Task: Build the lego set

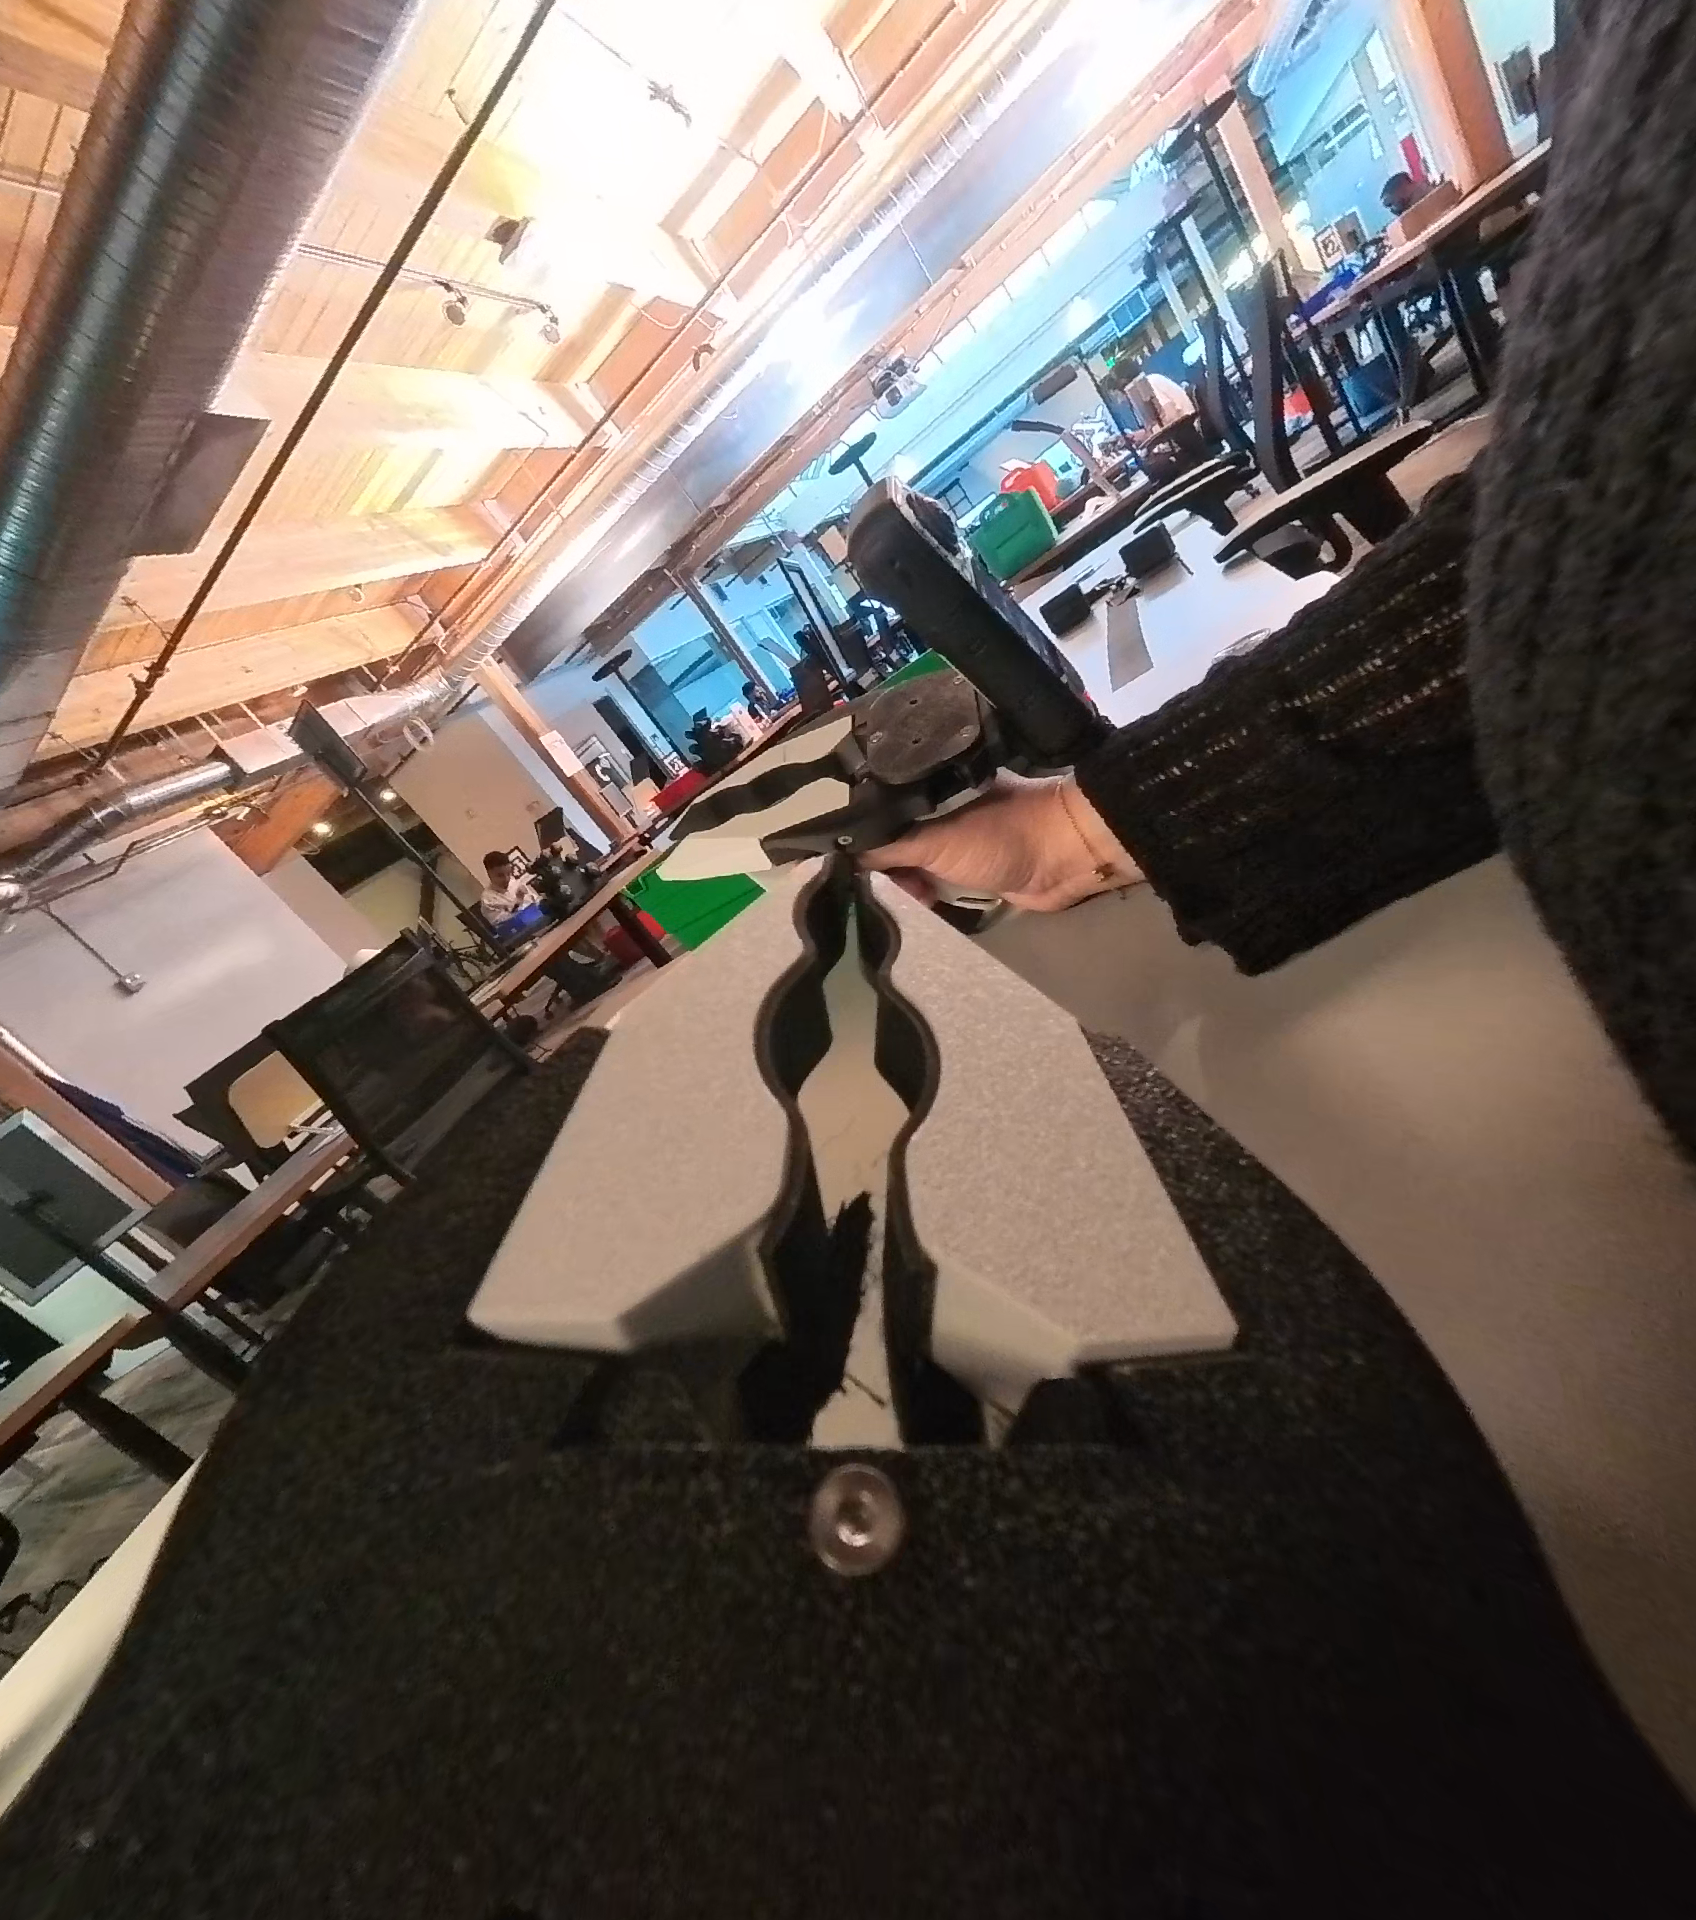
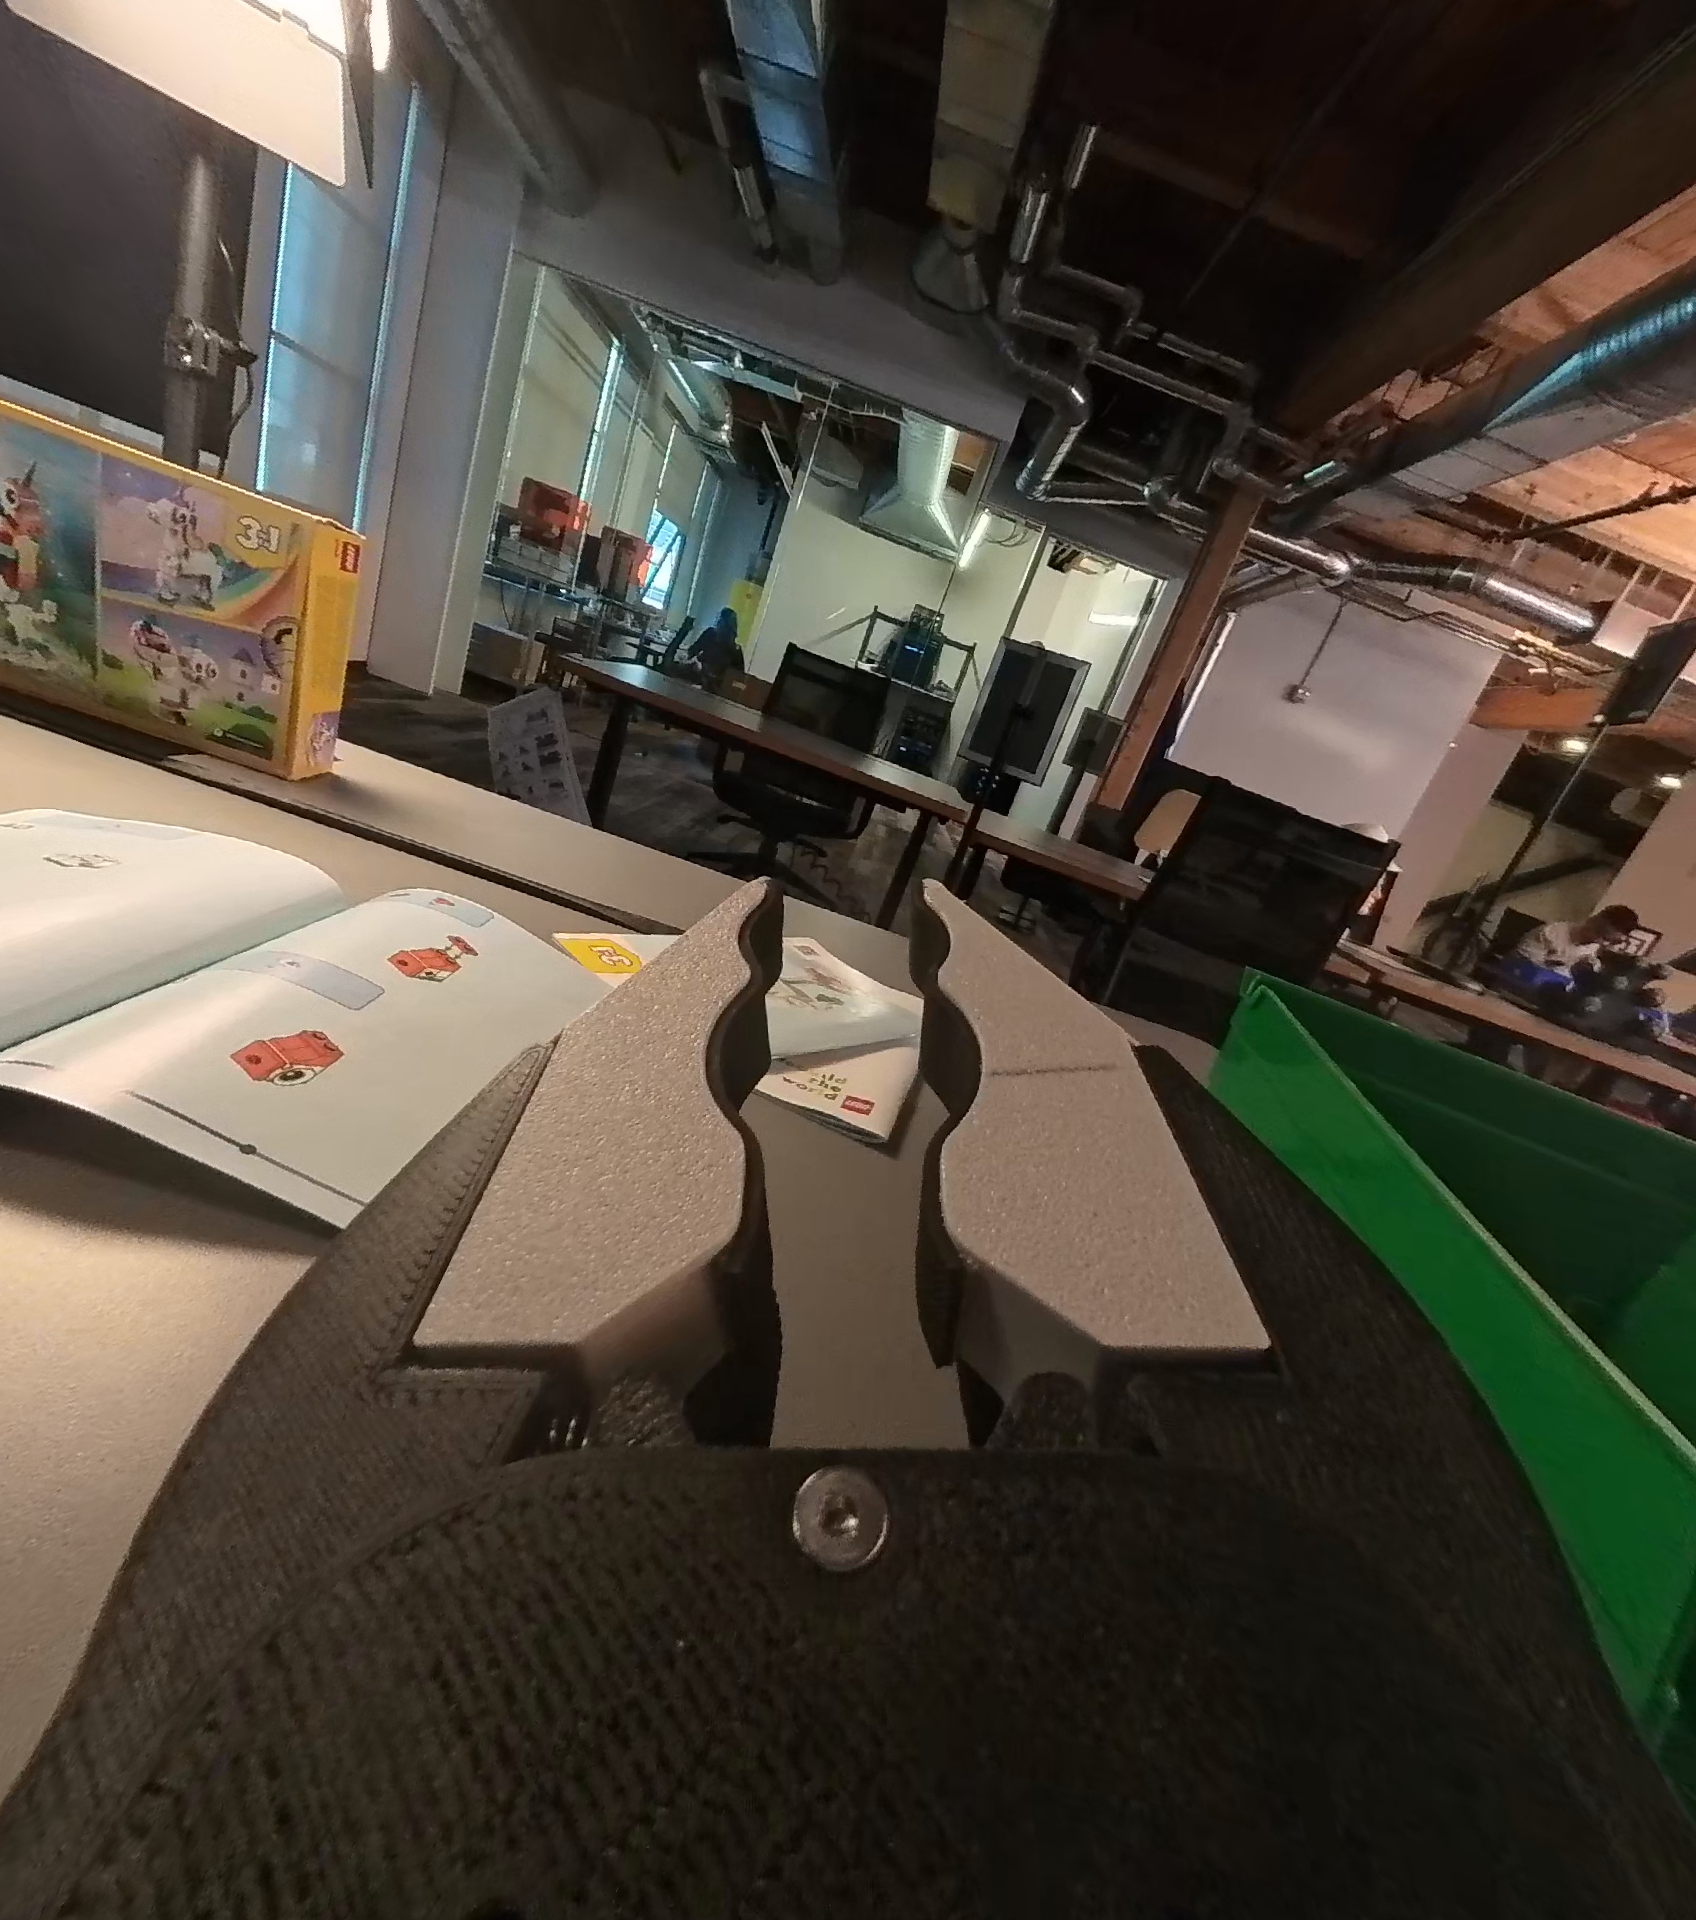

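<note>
Since no brick is in hand, the right claw [image 2: 849, 940] hangs parted and empty over the table [image 2: 96, 1351], with the open booklet [image 2: 200, 997] at ten o'clock for reference. The left claw [image 1: 839, 914] is nearly clenched on nothing, tips toward the right claw at twelve o'clock.

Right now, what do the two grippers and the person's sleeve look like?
Both grippers, left and right, have grey textured fingers with wavy dark-lined inner edges, on black grainy bodies with a silver screw. The sleeve is dark knit; a thin bracelet is at the wrist.

grey wavy-edged jaws on black textured mounts, each with a silver screw [image 1: 854, 1529]; dark knitted sleeve [image 1: 1322, 769].
</note>
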### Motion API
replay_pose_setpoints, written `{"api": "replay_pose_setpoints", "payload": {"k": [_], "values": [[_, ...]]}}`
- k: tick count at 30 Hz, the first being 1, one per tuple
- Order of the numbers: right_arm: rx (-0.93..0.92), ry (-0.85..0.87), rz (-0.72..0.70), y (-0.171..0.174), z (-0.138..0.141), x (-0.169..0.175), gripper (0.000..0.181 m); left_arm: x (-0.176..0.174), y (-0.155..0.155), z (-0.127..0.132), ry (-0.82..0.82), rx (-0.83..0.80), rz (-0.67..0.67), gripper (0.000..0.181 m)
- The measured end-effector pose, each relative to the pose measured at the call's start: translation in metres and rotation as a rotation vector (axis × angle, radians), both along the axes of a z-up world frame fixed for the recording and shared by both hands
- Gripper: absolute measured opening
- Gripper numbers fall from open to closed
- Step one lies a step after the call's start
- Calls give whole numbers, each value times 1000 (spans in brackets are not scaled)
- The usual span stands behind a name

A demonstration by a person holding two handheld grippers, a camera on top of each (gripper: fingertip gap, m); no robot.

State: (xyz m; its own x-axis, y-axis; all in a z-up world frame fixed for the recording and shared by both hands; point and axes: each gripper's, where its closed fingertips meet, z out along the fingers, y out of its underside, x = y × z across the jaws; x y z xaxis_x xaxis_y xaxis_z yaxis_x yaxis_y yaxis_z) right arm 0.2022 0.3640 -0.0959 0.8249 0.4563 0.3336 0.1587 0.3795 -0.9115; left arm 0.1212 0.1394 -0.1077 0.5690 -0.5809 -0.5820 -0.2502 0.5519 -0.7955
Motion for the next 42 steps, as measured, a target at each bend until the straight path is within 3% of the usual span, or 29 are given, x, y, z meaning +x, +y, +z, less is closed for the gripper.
{"api": "replay_pose_setpoints", "payload": {"k": [7, 11, 18, 21, 24, 30, 35, 42], "values": [[1, -5, 8, -1, 0, -2, 22, 1, 0, -1, 4, 2, -4, 0], [2, -5, 11, -2, 0, -2, 22, -3, -12, 16, -40, 62, -18, 0], [-8, 30, 32, -9, 5, 1, 26, -36, -6, 34, -77, 57, 103, 0], [2, -37, 219, -38, 12, -17, 26, -64, -5, 40, -120, -9, 168, 0], [-152, -252, 555, -88, -16, -45, 27, -94, -11, 43, -134, -78, 232, 0], [-438, -520, 899, -163, -72, -69, 34, -154, -29, 49, -159, -117, 412, 0], [-538, -623, 982, -179, -96, -80, 38, -173, -43, 44, -126, -187, 478, 0], [-644, -726, 1037, -192, -113, -83, 33, -209, -45, 48, -169, -214, 702, 0]]}}
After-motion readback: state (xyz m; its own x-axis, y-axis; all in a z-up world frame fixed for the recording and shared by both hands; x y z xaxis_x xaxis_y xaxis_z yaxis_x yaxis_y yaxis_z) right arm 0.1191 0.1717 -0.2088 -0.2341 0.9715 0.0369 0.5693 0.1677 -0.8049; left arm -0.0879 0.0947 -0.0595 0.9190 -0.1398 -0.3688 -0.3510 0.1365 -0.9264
